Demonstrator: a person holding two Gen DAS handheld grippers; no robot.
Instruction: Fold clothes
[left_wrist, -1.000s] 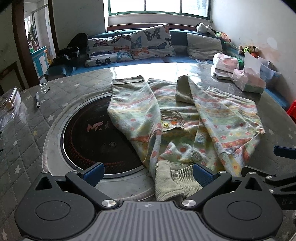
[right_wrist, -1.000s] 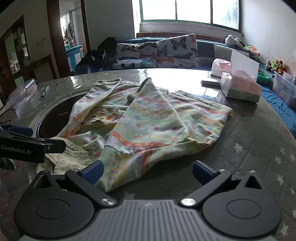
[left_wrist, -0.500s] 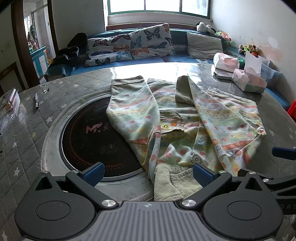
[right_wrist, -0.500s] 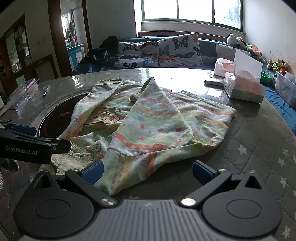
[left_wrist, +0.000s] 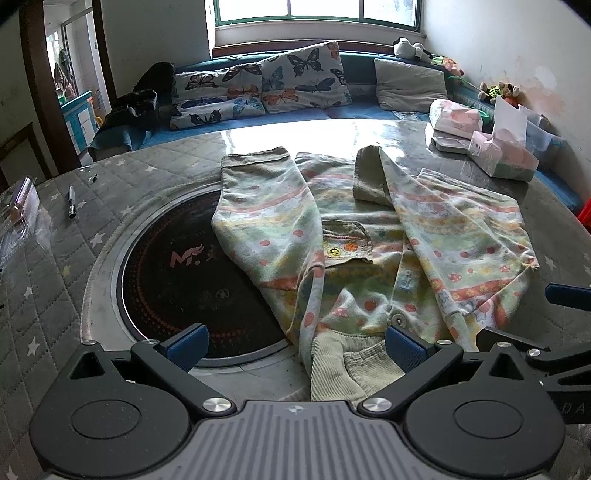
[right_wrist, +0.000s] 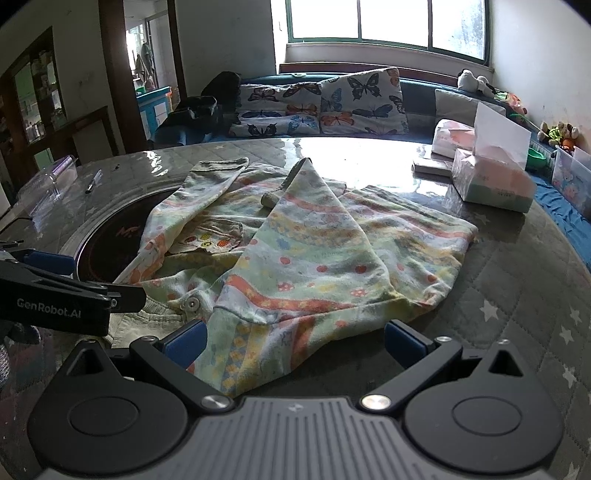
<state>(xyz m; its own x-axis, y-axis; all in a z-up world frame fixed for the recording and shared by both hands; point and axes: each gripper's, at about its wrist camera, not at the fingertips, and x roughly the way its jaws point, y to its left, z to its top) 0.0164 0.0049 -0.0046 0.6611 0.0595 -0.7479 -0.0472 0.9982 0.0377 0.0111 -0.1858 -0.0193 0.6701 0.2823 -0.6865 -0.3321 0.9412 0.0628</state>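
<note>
Left gripper (left_wrist: 295, 341) and right gripper (right_wrist: 293, 338), both with jaws spread wide and empty, hover at the near hem of the patterned garment (left_wrist: 373, 240), which lies crumpled, sleeves folded inward, on the quilted table (left_wrist: 44, 295).

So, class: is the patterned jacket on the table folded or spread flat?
Partly folded. The jacket has both sleeves crossed over its front, but the body lies unfolded on the table.

patterned pastel jacket (left_wrist: 369, 251) (sleeves folded inward), lying rumpled on table
</note>
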